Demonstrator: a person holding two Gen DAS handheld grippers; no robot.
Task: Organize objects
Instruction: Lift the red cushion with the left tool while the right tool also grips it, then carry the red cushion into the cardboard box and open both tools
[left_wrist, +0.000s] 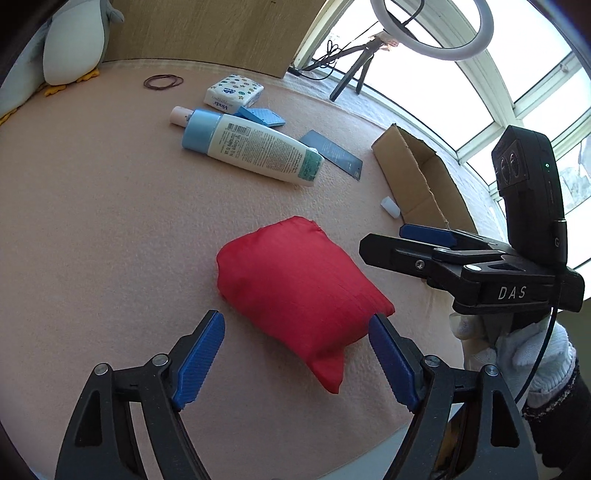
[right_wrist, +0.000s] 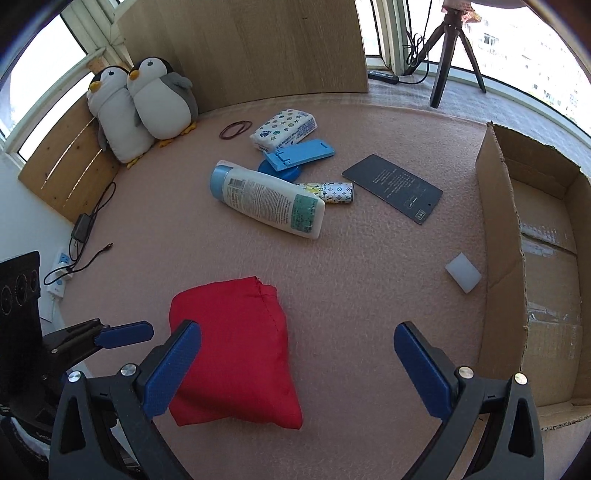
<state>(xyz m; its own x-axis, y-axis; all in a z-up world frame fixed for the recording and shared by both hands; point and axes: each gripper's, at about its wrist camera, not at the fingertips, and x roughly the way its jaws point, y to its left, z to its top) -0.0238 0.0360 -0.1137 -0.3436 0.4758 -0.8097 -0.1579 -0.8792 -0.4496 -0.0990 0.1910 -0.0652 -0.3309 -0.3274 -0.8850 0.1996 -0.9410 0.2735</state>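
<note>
Red pouch (left_wrist: 299, 291) between left gripper (left_wrist: 297, 356) fingers

I can read "DAS" on the right gripper (left_wrist: 424, 240) body, and "Vinda" on the tissue pack (left_wrist: 233, 93). The bottle (left_wrist: 255, 147) label print is too small.

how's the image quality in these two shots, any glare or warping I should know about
Left wrist view: windows blown out white, ring light bent by fisheye, red pouch sharp. Right wrist view: even daylight, cardboard box curved by distortion, black corners vignetted.
</note>
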